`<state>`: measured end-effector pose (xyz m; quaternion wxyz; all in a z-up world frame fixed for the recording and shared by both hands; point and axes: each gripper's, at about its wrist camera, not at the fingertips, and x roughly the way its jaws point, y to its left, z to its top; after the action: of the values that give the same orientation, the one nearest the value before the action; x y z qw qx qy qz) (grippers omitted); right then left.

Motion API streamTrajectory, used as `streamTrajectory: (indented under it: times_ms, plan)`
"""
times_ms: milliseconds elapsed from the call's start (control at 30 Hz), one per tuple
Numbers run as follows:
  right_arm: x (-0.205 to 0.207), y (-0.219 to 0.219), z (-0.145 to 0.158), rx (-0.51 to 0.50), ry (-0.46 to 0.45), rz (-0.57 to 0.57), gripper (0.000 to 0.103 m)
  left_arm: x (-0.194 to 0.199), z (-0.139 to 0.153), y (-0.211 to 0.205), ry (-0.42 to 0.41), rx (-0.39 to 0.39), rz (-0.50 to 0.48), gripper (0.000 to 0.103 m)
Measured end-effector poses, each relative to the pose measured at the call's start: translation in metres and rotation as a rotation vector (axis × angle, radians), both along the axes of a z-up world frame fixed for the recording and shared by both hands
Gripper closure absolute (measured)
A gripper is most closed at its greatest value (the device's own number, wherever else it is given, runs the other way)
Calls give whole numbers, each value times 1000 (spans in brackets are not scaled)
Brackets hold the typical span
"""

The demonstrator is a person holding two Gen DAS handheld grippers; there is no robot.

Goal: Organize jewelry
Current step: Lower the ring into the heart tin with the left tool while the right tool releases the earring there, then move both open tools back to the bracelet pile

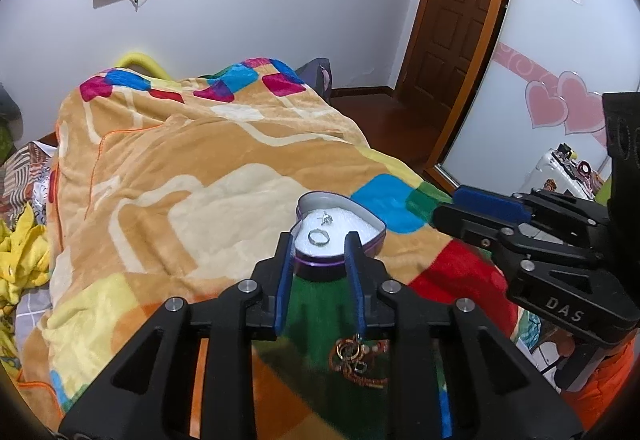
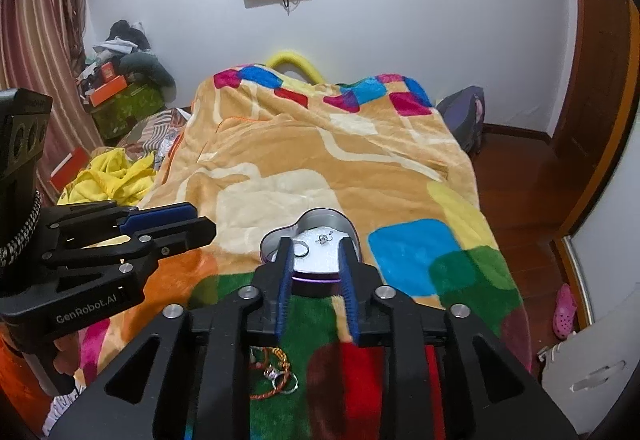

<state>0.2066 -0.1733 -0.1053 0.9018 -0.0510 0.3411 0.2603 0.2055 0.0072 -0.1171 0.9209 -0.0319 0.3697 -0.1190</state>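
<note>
A heart-shaped tin [image 1: 332, 197] [image 2: 320, 218] with a white lining lies open on the patchwork blanket. Inside it are a silver ring [image 1: 319, 237] [image 2: 301, 250] and a small earring [image 1: 327, 218] [image 2: 324, 238]. A tangle of loose jewelry [image 1: 356, 356] [image 2: 276, 372] sits on the green patch, nearer than the tin and under both grippers. My left gripper [image 1: 319, 240] [image 2: 202, 218] hovers just short of the tin, its jaws a little apart with nothing between them. My right gripper [image 2: 314, 244] [image 1: 446, 209] hangs beside it, likewise open and holding nothing.
The blanket [image 1: 192, 168] covers the whole bed. Yellow cloth [image 2: 112, 176] and boxes [image 2: 120, 96] are piled at the left. A backpack [image 2: 464, 116], wooden floor and a brown door [image 1: 452, 8] lie to the right. A pink shoe [image 2: 564, 308] is on the floor.
</note>
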Motion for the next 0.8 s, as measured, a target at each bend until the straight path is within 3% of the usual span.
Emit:
streamTrajectory:
  times_ms: [333, 800]
  plan:
    - [-26, -6, 3, -13, -33, -36, 74, -28, -1, 4, 13, 23, 8, 69]
    - [-36, -14, -34, -48, 51, -58, 74, -40, -40, 3, 113, 48, -13, 68]
